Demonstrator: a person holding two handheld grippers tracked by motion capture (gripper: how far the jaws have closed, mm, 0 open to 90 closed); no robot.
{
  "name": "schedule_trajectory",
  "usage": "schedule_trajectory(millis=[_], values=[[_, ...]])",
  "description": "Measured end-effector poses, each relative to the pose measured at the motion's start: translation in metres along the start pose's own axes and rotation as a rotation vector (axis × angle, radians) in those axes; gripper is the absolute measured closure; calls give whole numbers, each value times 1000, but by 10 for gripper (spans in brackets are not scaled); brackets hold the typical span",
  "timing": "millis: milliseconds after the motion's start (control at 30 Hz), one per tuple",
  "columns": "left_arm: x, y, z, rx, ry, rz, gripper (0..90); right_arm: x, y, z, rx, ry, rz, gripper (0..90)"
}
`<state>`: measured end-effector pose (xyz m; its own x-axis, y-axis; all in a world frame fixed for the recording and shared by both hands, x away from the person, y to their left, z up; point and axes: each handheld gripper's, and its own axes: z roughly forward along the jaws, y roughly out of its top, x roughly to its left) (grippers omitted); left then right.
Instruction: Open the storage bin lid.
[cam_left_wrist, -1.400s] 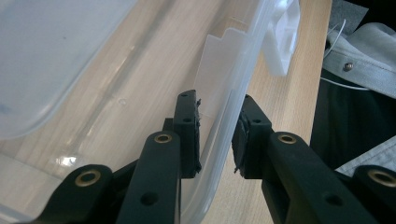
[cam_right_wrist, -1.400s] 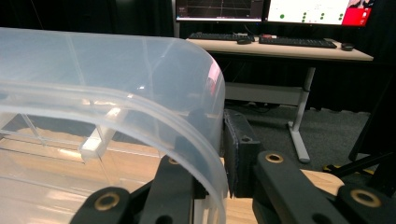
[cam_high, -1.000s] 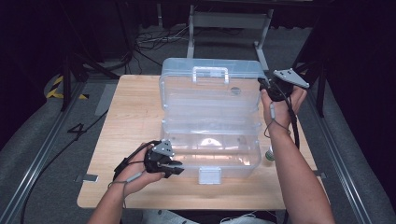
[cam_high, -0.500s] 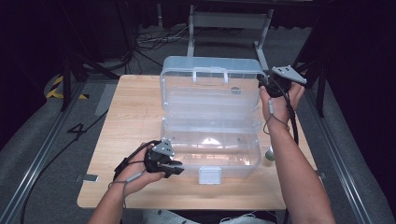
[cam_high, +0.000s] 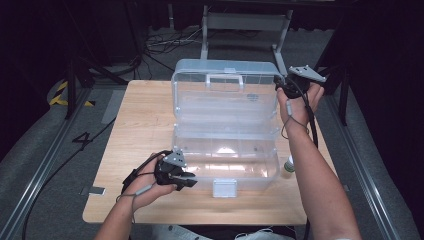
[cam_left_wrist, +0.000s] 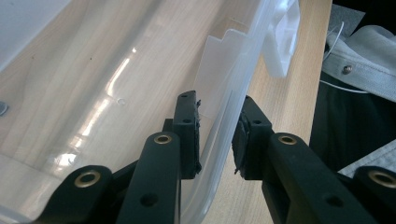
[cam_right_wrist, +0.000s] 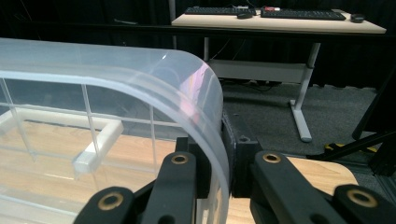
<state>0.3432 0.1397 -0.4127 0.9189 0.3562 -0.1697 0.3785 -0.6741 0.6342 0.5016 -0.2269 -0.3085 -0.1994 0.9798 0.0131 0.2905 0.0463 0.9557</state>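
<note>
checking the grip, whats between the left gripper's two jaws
The clear box's front wall runs up between the left gripper's jaws, one inside the box, one outside, with gaps at both pads. The left gripper view shows it.

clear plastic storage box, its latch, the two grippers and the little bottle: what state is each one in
clear plastic storage box: open, lid upright, nothing visible inside
white latch: unfastened, on the front wall
left gripper: fingers straddle the box's front wall, a gap showing
right gripper: shut on the lid's corner
small green-capped bottle: upright beside the box
</note>
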Motion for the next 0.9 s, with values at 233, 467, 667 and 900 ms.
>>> schedule_trajectory(millis=[233,467,667,900], values=[[-1,-1,0,-11,9,0,732,-2,0,9,-1,3,4,834],[-4,-2,1,-17,28,4,720,-6,0,23,16,16,7,832],[-3,-1,1,-7,29,-12,718,-9,-2,32,20,27,16,829],[-3,0,1,-4,22,-15,719,-11,-4,40,18,32,24,829]])
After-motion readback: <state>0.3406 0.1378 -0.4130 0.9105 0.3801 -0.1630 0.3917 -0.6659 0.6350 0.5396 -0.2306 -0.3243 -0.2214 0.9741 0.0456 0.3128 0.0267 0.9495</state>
